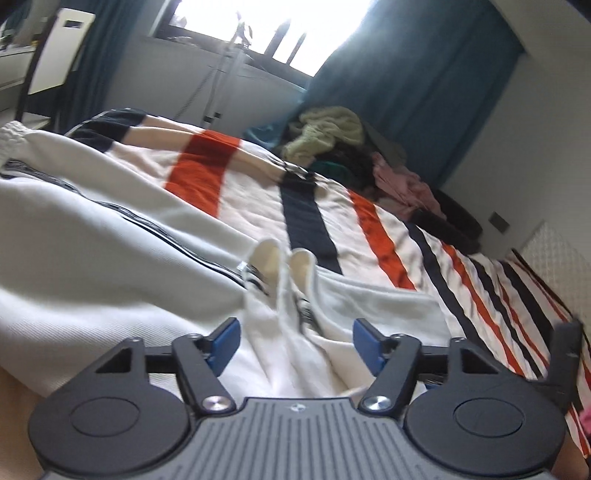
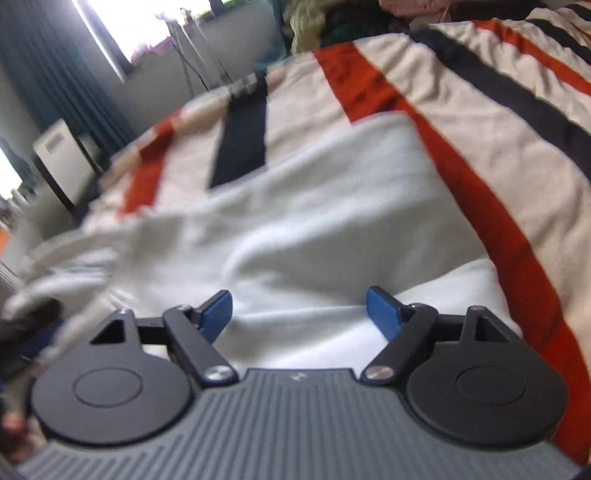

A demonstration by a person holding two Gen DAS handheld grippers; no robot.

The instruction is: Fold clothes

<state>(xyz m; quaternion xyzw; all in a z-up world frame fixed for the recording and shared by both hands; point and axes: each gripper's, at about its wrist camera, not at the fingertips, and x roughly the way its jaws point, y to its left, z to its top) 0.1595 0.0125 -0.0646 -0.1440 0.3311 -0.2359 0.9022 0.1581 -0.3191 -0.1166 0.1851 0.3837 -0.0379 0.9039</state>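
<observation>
A white garment with thin dark side stripes [image 1: 110, 236] lies spread on a striped bed cover [image 1: 369, 229]. Its bunched edge with two cream loops [image 1: 284, 266] rises just ahead of my left gripper [image 1: 293, 341], which is open with the white cloth between its blue pads, not pinched. In the right wrist view the same white garment [image 2: 314, 206] lies flat and my right gripper [image 2: 299, 314] is open just above it, holding nothing. The right gripper's dark body shows at the right edge of the left view [image 1: 565, 354].
A pile of other clothes [image 1: 343, 147], yellow-green, pink and dark, sits at the far side of the bed by teal curtains [image 1: 406, 92]. A window [image 1: 266, 26] and a white stand [image 1: 225, 74] are behind. A white unit [image 2: 61, 158] stands beside the bed.
</observation>
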